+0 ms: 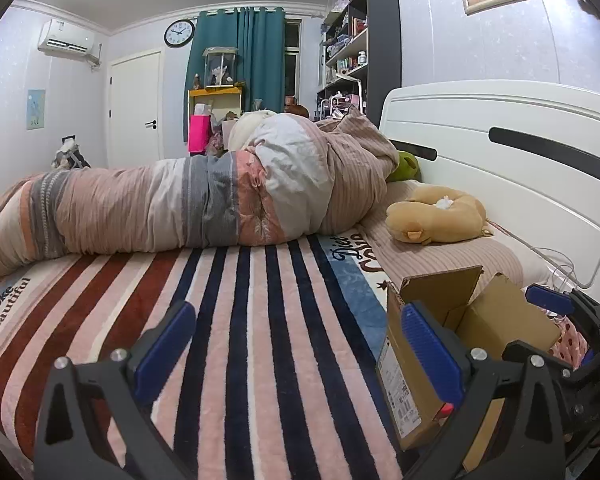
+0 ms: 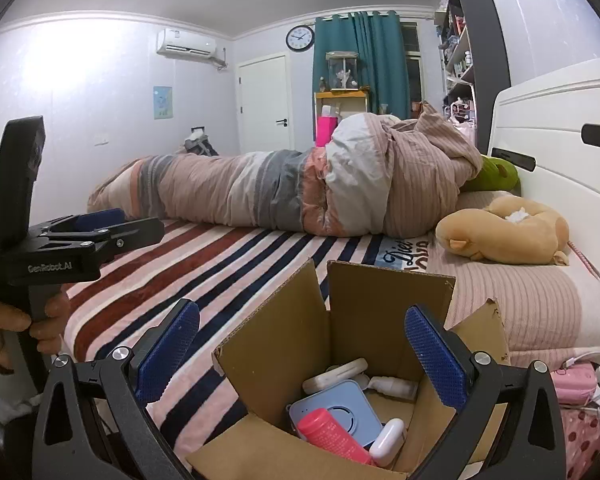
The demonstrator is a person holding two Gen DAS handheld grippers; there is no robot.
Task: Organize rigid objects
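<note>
An open cardboard box [image 2: 364, 312] stands on the striped bed. Inside it lie a pink-red tube [image 2: 332, 434], a light-blue square device [image 2: 340, 404], a white earbud case [image 2: 388, 442], a small white bottle [image 2: 392, 386] and a flat cream case [image 2: 336, 372]. My right gripper [image 2: 300, 352] is open and empty, right above the box. My left gripper [image 1: 296, 344] is open and empty over the blanket, left of the box [image 1: 416, 360]. The left gripper also shows in the right wrist view [image 2: 116, 228], and the right gripper in the left wrist view [image 1: 560, 312].
A rolled duvet [image 1: 180, 200] lies across the bed. A tan plush toy [image 1: 436, 216] and a green plush [image 1: 404, 166] lie on the pillow by the white headboard [image 1: 520, 160]. A pink item with cables [image 2: 572, 384] lies right of the box.
</note>
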